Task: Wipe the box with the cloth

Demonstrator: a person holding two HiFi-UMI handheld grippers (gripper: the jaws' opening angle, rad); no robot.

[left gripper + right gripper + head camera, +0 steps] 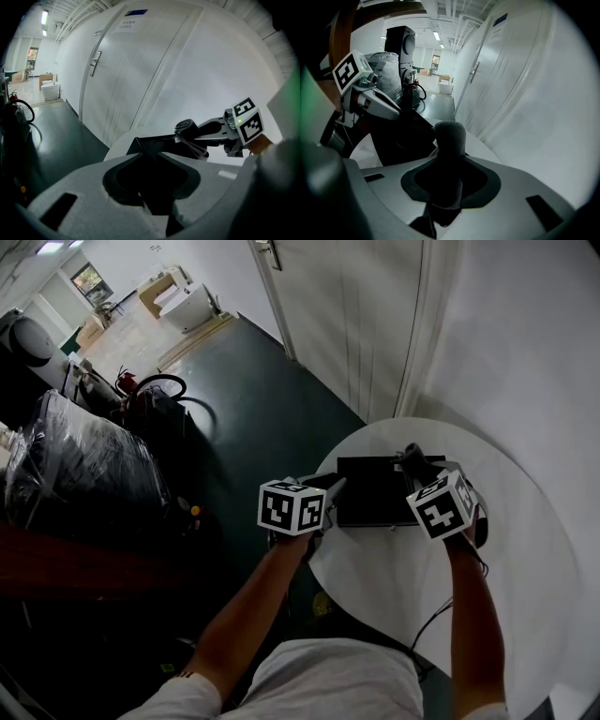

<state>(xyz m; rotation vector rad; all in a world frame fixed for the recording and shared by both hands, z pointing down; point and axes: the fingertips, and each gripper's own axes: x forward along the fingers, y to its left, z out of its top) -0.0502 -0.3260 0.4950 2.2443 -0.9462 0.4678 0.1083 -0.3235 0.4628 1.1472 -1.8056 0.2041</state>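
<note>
A flat black box [380, 491] lies on the round white table [525, 549]. My left gripper [330, 489] grips the box's left edge; in the left gripper view the box [154, 146] runs in between the jaws of that gripper [152, 174]. My right gripper [418, 471] is over the box's right part, shut on a rolled dark grey cloth [412, 459]. In the right gripper view the cloth [450, 137] stands up between the jaws, with the box [401, 136] and the left gripper [377, 104] beyond it. The left gripper view shows the cloth [187, 128] resting on the box's top.
A white door [347, 324] and wall stand just behind the table. Dark green floor [234, 381] lies to the left, with plastic-wrapped black items [84, 465] and a coiled hose there. A thin cable [436, 615] runs over the table's near edge.
</note>
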